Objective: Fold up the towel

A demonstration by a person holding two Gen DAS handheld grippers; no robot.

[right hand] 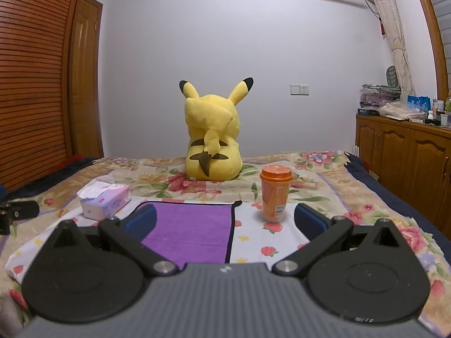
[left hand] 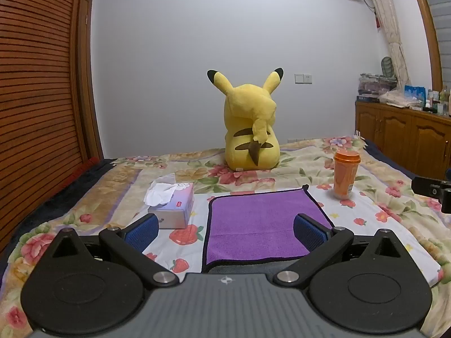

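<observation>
A purple towel with a dark hem lies flat on a white strawberry-print cloth on the bed; it also shows in the right wrist view. My left gripper is open and empty, above the towel's near left edge. My right gripper is open and empty, above the towel's right edge, with the left finger over the towel and the right finger beside the cup. Neither gripper touches the towel.
A tissue box sits left of the towel. An orange lidded cup stands right of it. A yellow plush toy sits farther back on the floral bedspread. A wooden cabinet stands at right, a slatted wardrobe at left.
</observation>
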